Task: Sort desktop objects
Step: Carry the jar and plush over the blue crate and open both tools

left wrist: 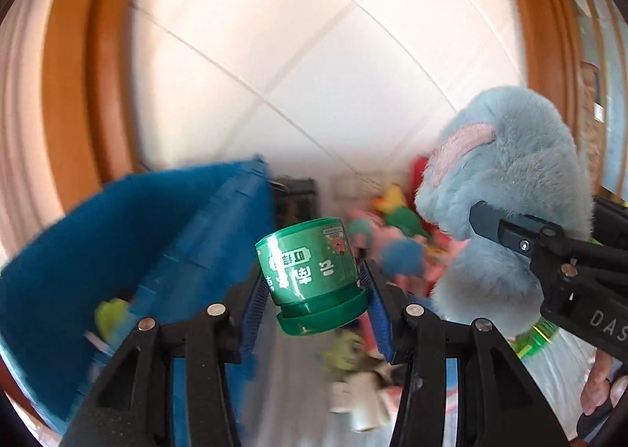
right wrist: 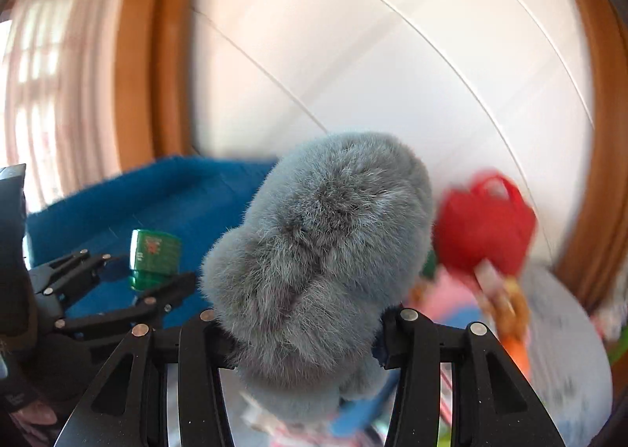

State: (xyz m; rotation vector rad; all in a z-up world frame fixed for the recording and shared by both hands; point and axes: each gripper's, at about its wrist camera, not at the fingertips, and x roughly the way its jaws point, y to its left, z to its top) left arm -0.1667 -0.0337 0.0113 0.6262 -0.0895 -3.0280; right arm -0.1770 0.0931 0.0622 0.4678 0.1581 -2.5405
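A green plastic jar with white lettering hangs tilted and upside down, lid at the bottom. My left gripper is shut on it, its blue pads pressing both sides. In the right wrist view the same jar shows in the left gripper at the far left. A fluffy blue-grey plush toy with a pink patch fills my right gripper, which is shut on it. In the left wrist view the plush and the right gripper are up at the right.
A blue crate stands at the left, with a yellow-green item inside; it also shows as the blue crate. A blurred pile of toys lies below, with a red plush to the right. A hand grips the right tool. White wall behind.
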